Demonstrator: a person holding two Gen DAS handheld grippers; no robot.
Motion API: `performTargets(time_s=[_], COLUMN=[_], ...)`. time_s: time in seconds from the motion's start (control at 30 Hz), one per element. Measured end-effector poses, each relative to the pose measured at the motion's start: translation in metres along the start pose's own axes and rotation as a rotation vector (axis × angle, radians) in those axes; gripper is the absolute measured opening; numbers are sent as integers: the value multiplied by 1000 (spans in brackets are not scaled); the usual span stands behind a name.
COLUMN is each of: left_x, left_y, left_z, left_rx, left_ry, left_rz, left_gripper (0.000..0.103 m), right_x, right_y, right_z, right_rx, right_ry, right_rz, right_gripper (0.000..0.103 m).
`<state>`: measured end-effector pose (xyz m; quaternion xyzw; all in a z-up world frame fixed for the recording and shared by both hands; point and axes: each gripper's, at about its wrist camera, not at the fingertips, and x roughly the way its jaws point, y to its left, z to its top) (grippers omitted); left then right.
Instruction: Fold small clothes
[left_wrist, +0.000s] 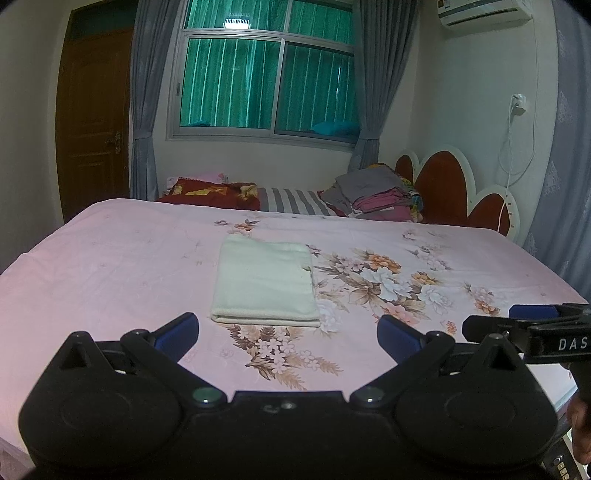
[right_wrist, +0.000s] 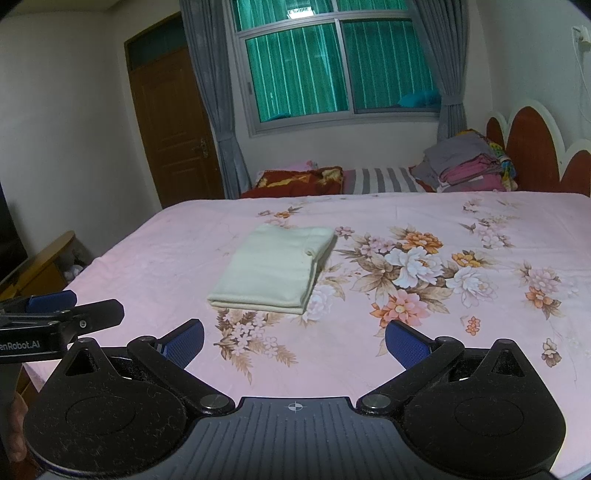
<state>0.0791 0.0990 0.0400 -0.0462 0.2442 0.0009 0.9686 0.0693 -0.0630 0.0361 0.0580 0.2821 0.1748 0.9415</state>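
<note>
A cream-white small garment (left_wrist: 264, 282) lies folded into a neat rectangle on the pink floral bedsheet (left_wrist: 110, 266), its folded edge toward me. My left gripper (left_wrist: 288, 326) is open just short of that near edge, nothing between its blue pads. In the right wrist view the same folded garment (right_wrist: 275, 271) sits ahead and slightly left of my right gripper (right_wrist: 293, 341), which is also open and holds nothing. Each gripper shows at the edge of the other's view: the right gripper (left_wrist: 517, 321) at the right, the left gripper (right_wrist: 70, 306) at the left.
A stack of folded grey and pink clothes (left_wrist: 380, 195) and red and striped bedding (left_wrist: 236, 194) lie at the far end by the red headboard (left_wrist: 450, 184). A wooden door (right_wrist: 173, 125) and a curtained window (right_wrist: 340, 62) stand behind. A wooden cabinet (right_wrist: 44, 266) flanks the bed's left side.
</note>
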Motion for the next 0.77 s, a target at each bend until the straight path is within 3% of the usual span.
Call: performTargets(time_s=[0.77], left_x=[2], left_y=[7], left_z=[0], left_rx=[19], left_ry=[-24], left_rz=[11], left_gripper=[103], right_x=[0], right_y=[-4], right_z=[2], right_rx=[-12], right_ry=[-2], right_rz=[16], right_gripper=[103])
